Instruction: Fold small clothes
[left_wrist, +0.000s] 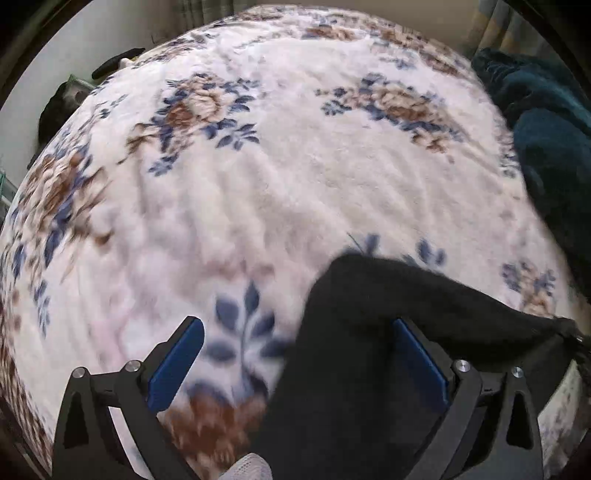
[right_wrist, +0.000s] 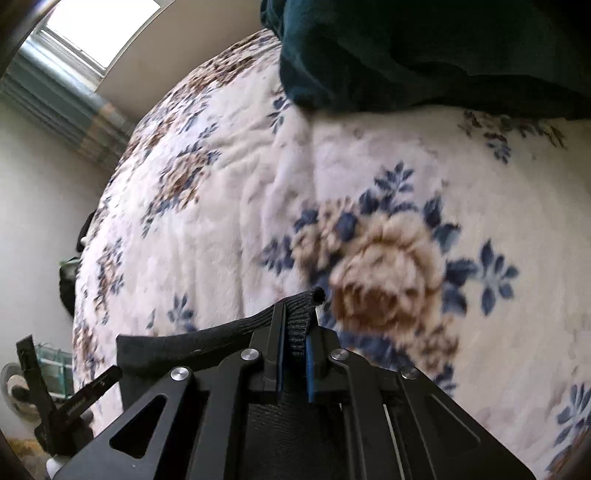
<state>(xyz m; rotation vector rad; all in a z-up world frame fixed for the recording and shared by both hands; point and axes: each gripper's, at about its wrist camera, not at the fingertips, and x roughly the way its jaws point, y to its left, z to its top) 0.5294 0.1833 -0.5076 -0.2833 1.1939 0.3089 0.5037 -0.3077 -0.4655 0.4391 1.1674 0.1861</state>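
Black knit garment (right_wrist: 295, 328) pinched at its ribbed edge by the right claw (right_wrist: 295, 354), draped low over the floral fleece blanket (left_wrist: 295, 166) on the bed. Left claw (left_wrist: 295, 350) spread wide, gripping nothing, cloth draped across one finger. Risks, judged: thin hem slipping free; loose cloth snagging that open finger. Counted: one garment, two claws, one teal blanket (right_wrist: 424, 48).
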